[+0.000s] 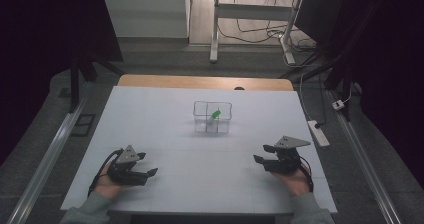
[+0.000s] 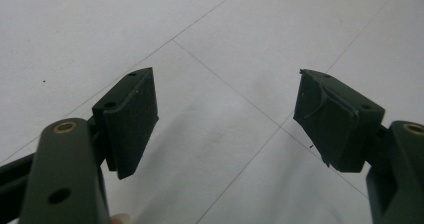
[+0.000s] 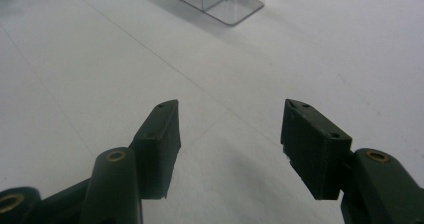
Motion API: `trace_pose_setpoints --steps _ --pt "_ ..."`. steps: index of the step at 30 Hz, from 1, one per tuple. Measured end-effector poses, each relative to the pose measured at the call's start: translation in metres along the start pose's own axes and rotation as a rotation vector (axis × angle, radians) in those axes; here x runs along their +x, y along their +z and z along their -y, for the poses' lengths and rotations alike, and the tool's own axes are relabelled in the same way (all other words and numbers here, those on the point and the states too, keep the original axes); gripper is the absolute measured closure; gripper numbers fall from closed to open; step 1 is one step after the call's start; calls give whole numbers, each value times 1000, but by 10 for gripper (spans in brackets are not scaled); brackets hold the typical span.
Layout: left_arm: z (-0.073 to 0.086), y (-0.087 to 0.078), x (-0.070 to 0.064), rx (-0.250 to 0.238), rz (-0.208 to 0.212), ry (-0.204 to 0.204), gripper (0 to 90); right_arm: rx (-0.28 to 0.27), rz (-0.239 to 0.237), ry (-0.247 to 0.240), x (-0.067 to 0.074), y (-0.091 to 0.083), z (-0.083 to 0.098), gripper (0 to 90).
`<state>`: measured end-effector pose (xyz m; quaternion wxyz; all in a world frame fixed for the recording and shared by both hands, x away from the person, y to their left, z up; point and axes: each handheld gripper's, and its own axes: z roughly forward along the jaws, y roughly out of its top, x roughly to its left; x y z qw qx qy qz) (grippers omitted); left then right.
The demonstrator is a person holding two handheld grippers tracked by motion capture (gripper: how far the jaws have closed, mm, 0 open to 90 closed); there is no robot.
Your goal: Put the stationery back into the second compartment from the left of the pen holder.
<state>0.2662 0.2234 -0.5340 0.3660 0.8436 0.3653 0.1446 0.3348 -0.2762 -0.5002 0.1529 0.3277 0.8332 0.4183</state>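
While both tools [image 1: 150, 164] [image 1: 264, 154] gape empty, the clear container [image 1: 212, 118], holding seemingly a green piece [image 1: 216, 114], sits well ahead.

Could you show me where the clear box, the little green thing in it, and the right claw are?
clear box [image 1: 212, 129]: high view, its front wall.
green thing [image 1: 216, 114]: high view, its middle.
right claw [image 1: 261, 153]: high view, between its tips.

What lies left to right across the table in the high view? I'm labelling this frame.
Left gripper → clear box holding a green item → right gripper, all over the white table.
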Motion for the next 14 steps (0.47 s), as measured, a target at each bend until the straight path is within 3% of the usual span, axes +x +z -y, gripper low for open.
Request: trace_pose_setpoints --steps 14 --pt "0 0 -1 -2 2 5 254 -8 13 -15 -1 -4 4 392"
